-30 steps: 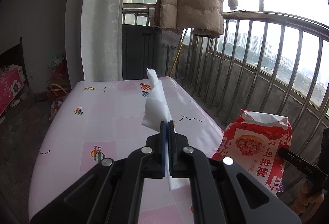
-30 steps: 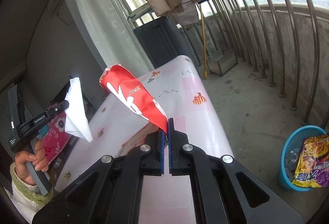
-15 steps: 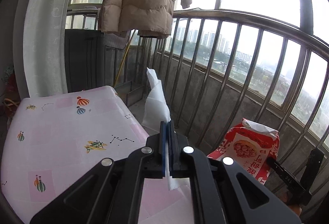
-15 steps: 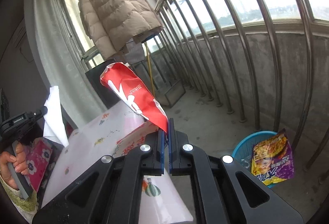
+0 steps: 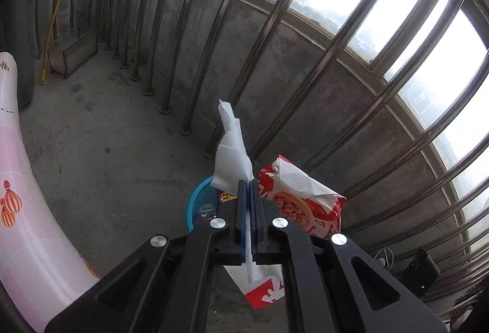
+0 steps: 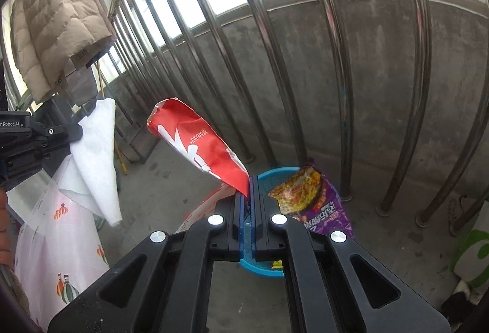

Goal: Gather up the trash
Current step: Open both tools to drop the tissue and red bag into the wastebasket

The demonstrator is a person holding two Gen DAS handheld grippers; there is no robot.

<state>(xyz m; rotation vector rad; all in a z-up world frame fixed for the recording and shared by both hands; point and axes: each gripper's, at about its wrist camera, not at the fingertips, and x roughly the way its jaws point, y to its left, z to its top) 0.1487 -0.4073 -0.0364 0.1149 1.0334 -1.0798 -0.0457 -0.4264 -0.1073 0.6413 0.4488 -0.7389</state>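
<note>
step in hand was transport to disposal: the left gripper pinched a white tissue, the right gripper pinched a red snack bag, both above the blue basket. next move called for releasing over its opening.

The white tissue was soft, matt, creased paper. The red snack bag was glossy, crinkled plastic film, as was the purple snack bag. The blue basket was smooth moulded plastic. The railing bars were polished metal; the floor was rough, stained concrete. The beige coat was quilted cloth.
</note>
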